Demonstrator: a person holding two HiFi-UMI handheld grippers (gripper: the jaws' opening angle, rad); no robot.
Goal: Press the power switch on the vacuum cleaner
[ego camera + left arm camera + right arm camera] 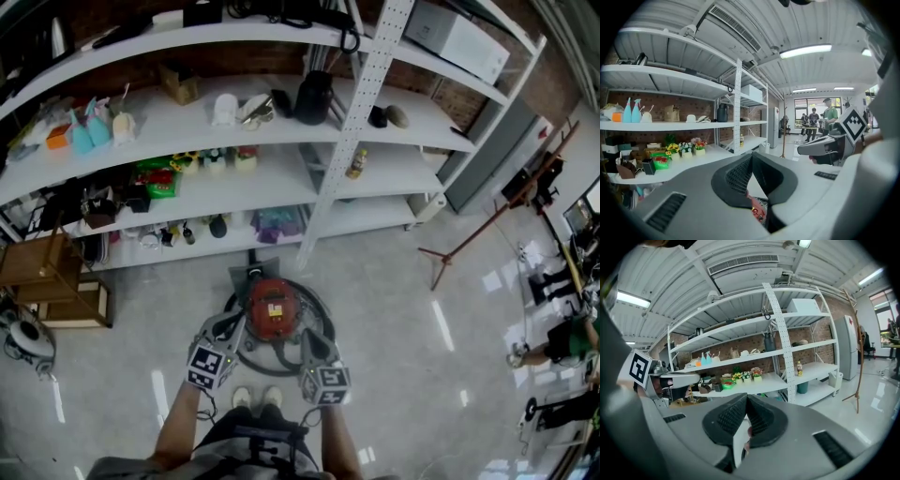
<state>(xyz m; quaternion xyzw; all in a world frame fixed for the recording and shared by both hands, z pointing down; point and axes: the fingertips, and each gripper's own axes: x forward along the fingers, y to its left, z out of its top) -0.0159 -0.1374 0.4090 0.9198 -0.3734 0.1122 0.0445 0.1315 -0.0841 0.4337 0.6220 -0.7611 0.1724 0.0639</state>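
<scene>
The red vacuum cleaner [272, 307] stands on the floor right in front of me, with a black hose ring [323, 323] looped round it. My left gripper [232, 330] hangs at its left flank and my right gripper [310, 343] at its right flank, both close above it; I cannot tell if they touch it. In the left gripper view the left gripper [751, 158] is shut, and a sliver of the red vacuum cleaner [757, 212] shows under the pads. The right gripper [746, 399] is shut too, with nothing held.
White shelving [281, 178] full of small items runs along the far side, with a perforated upright [349, 141]. A wooden crate [47, 277] sits at the left and a tripod stand [469, 246] at the right. People [558, 337] are far right. My shoes [258, 397] are just behind the vacuum.
</scene>
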